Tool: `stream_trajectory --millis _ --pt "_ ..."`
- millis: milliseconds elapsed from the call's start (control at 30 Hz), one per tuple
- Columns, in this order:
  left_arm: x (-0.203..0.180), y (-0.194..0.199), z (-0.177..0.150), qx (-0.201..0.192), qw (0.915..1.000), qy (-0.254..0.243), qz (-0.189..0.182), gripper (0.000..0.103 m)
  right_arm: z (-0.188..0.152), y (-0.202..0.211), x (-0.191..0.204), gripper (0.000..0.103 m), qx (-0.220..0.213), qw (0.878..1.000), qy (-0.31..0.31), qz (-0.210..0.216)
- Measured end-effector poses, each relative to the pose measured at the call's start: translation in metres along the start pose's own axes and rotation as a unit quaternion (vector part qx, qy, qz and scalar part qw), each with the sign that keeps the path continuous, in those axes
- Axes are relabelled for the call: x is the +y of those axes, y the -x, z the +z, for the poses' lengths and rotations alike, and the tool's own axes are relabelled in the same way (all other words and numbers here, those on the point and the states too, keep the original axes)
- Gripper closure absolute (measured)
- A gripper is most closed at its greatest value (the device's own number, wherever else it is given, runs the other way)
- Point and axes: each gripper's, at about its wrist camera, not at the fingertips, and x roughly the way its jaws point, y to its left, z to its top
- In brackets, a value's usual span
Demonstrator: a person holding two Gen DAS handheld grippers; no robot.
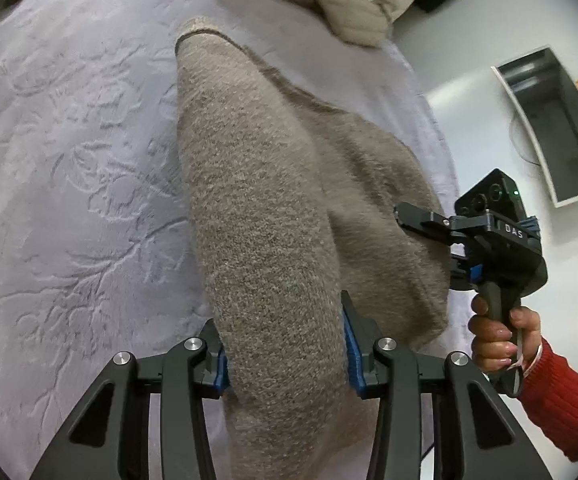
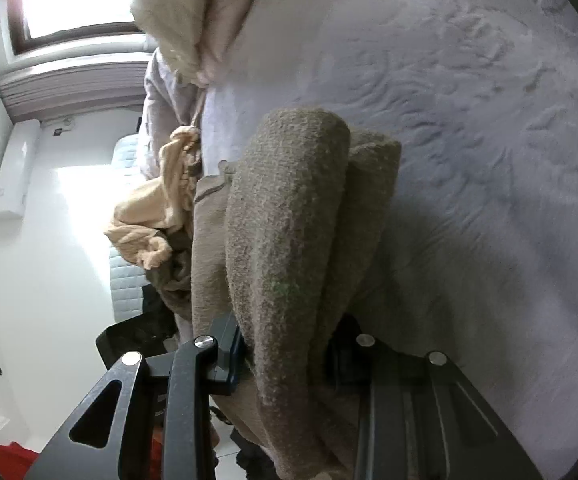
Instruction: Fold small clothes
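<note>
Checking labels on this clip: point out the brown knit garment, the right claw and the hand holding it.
brown knit garment (image 1: 257, 200): left wrist view, middle of the raised fold.
right claw (image 1: 403, 216): left wrist view, tips gripping the garment's edge.
hand (image 1: 497, 336): left wrist view, fingers around the handle.

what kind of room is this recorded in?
Most likely a bedroom at home. The brown knit garment lies on a wide embossed lavender bedspread, more clothes are heaped at its edge, and a window sits in a white wall.

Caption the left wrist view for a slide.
Both grippers, left and right, clamp a taupe knit garment above the embossed bedspread.
</note>
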Motion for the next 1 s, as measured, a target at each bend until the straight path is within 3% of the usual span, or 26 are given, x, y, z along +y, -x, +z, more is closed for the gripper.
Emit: stream_trajectory --millis 267,500,633,800,867,933,1000 --pt "0.01 0.074 -0.028 -0.017 0.9993 -0.009 -0.032 0.058 -0.049 0.009 0.059 0.068 0.001 0.999 0.025 0.024" --pt "0.03 0.131 -0.072 -0.017 0.9996 -0.022 -0.006 0.058 -0.108 -0.017 0.084 0.068 0.017 0.999 0.021 0.028" --pt "0.052 0.14 -0.098 -0.008 0.9999 -0.004 0.013 0.058 -0.133 -0.049 0.078 0.068 0.035 0.999 0.008 0.019" --pt "0.091 0.127 -0.13 0.013 0.9983 0.013 0.054 0.058 -0.147 -0.096 0.057 0.068 0.071 0.997 0.001 -0.024" --pt "0.105 0.114 -0.14 0.032 0.995 0.007 0.094 0.057 -0.151 -0.112 0.047 0.068 0.089 0.993 0.013 -0.078" --pt "0.115 0.109 -0.147 0.035 0.9924 0.009 0.117 0.049 -0.148 -0.114 0.044 0.066 0.085 0.99 0.024 -0.112" --pt "0.12 0.116 -0.15 0.023 0.9913 0.023 0.128 0.032 -0.145 -0.108 0.047 0.056 0.076 0.986 0.027 -0.147"
